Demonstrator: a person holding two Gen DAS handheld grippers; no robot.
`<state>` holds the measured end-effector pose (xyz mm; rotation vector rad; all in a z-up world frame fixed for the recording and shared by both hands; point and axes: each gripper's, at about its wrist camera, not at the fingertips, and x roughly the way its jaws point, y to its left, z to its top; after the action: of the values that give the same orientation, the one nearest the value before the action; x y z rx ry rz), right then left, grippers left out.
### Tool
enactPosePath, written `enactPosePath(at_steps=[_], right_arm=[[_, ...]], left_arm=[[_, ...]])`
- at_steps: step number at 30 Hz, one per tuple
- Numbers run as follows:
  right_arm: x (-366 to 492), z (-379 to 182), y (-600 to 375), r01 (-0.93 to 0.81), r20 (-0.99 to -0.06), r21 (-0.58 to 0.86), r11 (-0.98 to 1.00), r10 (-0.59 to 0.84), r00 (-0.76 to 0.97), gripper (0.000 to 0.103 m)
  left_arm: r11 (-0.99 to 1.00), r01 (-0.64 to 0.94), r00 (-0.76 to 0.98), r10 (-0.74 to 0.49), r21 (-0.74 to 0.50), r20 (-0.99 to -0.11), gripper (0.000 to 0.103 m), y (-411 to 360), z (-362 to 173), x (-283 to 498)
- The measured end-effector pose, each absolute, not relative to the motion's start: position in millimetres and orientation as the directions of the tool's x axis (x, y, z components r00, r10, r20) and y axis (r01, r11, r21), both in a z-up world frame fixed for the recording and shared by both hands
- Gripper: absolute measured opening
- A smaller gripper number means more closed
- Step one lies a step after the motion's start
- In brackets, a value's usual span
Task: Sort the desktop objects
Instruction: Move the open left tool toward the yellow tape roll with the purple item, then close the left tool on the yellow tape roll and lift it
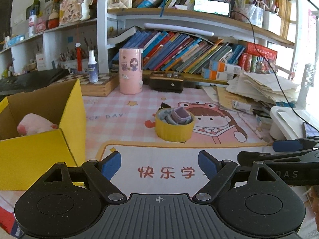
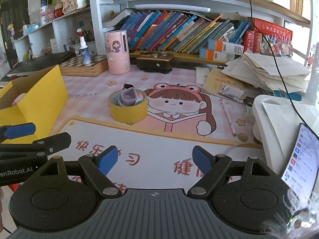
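Note:
A yellow tape roll (image 1: 174,128) stands on the pink desk mat (image 1: 123,109), with small purple and grey items (image 1: 180,115) stacked in its core; it also shows in the right wrist view (image 2: 127,108). An open yellow cardboard box (image 1: 39,137) at the left holds a pink plush toy (image 1: 33,126). My left gripper (image 1: 159,165) is open and empty, low over the mat in front of the roll. My right gripper (image 2: 153,159) is open and empty, beside the left one. A pencil (image 2: 228,117) lies at the right on the mat.
A pink cylinder holder (image 1: 130,70), a dark wooden box (image 1: 166,81), a chessboard box (image 1: 95,84) with a spray bottle (image 1: 92,66) stand at the back. A paper pile (image 1: 265,87), a white stand (image 2: 273,123) and a lit phone (image 2: 301,157) are at the right.

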<state>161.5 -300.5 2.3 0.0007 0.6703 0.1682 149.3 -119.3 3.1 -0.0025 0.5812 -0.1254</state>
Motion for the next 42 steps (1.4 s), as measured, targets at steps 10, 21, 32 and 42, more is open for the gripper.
enactPosePath(at_steps=[10,21,32,42], right_arm=[[193,0,-329,-0.117,-0.624,0.081,0.99,0.142,0.768,0.082],[216,-2,-351,-0.105,-0.623,0.058,0.993,0.118,0.773,0.082],[228,-9,-365,-0.104,-0.637,0.054,0.993,0.114,0.763,0.082],[232,-12,-369,-0.101,-0.647,0.05,0.994,0.109,0.755,0.082]], left_arm=[[0.994,0.1,0.82,-0.104,-0.039,-0.563,0.087,-138,-6,189],[0.995,0.1,0.818,-0.092,-0.016,-0.568,0.091,-165,-22,247],[0.996,0.093,0.79,-0.072,0.003,-0.609,0.092,-175,-49,294],[0.996,0.087,0.764,-0.076,-0.015,-0.64,0.092,-185,-62,320]])
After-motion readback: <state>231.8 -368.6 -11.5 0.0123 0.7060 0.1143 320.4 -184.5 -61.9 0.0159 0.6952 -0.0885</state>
